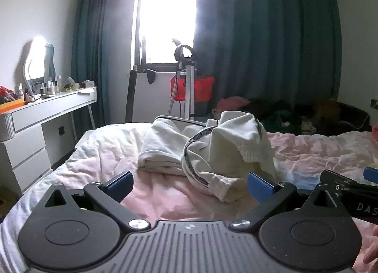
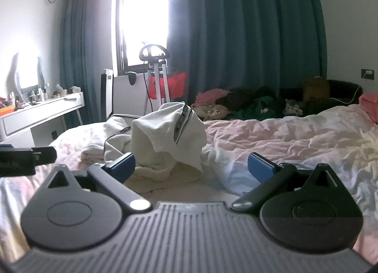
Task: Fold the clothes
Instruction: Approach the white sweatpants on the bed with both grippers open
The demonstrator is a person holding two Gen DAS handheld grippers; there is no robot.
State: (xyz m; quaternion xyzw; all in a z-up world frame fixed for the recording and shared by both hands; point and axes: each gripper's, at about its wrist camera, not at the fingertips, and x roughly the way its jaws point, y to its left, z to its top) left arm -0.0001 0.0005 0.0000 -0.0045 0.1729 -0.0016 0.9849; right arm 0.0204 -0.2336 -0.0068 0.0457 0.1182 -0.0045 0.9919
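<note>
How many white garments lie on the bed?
2. A crumpled white garment with a patterned band lies in the middle of the bed. A folded white garment lies just left of it, touching it. More may be hidden underneath.

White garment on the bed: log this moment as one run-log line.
phase: pre-grasp | left gripper: open, empty | right gripper: open, empty | white garment: crumpled heap on pink bed sheet, unfolded, untouched
</note>
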